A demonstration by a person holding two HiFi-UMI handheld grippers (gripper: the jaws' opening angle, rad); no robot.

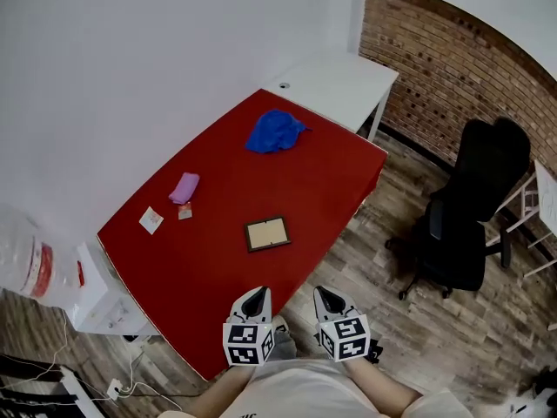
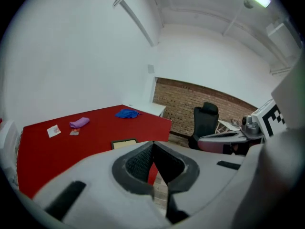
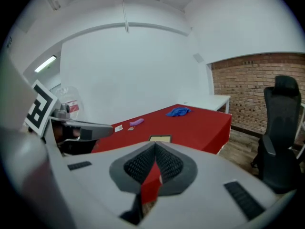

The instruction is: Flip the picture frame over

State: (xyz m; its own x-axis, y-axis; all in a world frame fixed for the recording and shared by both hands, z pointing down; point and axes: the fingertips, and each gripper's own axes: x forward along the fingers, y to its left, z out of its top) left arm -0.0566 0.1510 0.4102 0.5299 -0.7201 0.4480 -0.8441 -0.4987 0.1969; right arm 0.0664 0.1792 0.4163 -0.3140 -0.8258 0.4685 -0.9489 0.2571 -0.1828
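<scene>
The picture frame (image 1: 267, 233) lies flat on the red table (image 1: 331, 172), towards its near edge, apart from the left gripper (image 1: 256, 293) and right gripper (image 1: 327, 292), which hover side by side, jaws closed together on nothing

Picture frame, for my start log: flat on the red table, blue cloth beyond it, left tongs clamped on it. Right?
No: the left tongs are shut on nothing, well short of the picture frame, as the left gripper view shows. It lies flat on the red table, blue cloth beyond.
</scene>
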